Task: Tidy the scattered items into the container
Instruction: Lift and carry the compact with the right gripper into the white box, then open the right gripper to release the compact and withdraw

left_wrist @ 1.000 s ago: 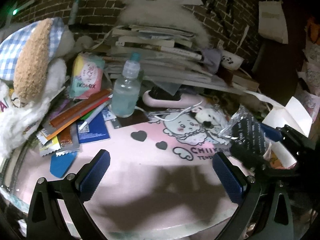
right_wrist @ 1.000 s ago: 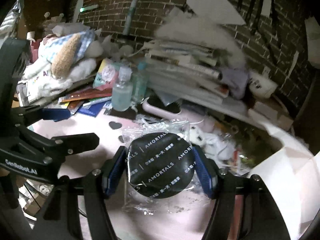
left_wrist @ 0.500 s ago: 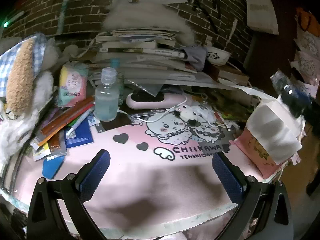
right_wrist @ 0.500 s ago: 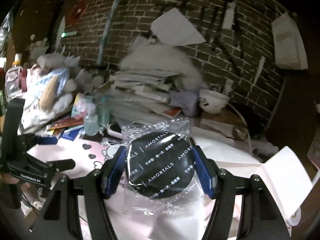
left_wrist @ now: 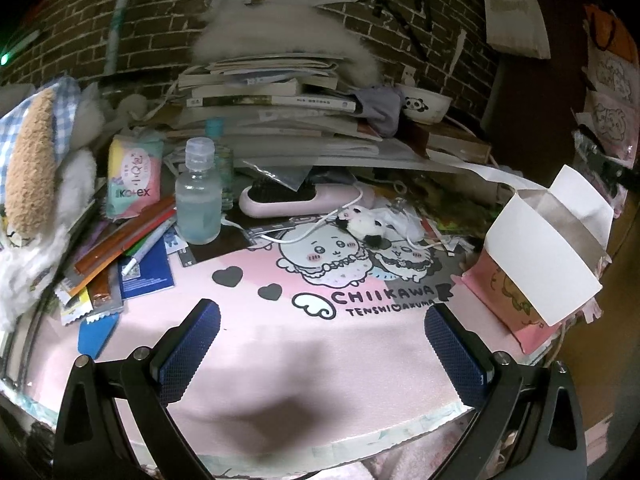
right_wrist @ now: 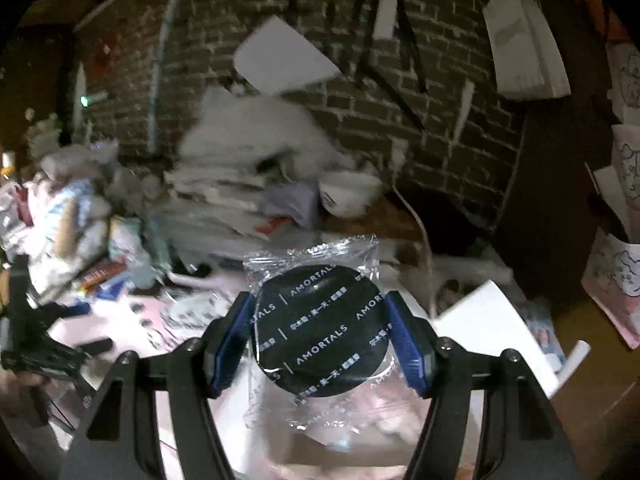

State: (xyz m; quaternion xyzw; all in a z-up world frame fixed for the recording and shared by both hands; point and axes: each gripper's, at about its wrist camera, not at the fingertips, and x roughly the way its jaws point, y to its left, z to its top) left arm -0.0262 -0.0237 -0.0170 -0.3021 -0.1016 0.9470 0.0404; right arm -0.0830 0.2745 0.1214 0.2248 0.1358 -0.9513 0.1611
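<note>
My right gripper is shut on a round black compact sealed in a clear plastic wrapper, held in the air above the open white flaps of the pink box. In the left wrist view that pink box stands at the table's right edge with its white flaps up. My left gripper hovers open over the pink mat with nothing between its fingers. Scattered at the left lie a clear bottle, a Kotex pack, snack sticks and pens and a blue booklet.
A pink hairbrush and white cable lie behind the mat, with a small panda plush. A tall stack of books and a panda bowl stand at the back by the brick wall. A plush toy fills the left edge.
My right gripper has lifted the wrapped compact off the mat and carried it right, over the pink box. The left gripper has drawn back a little, still open.
</note>
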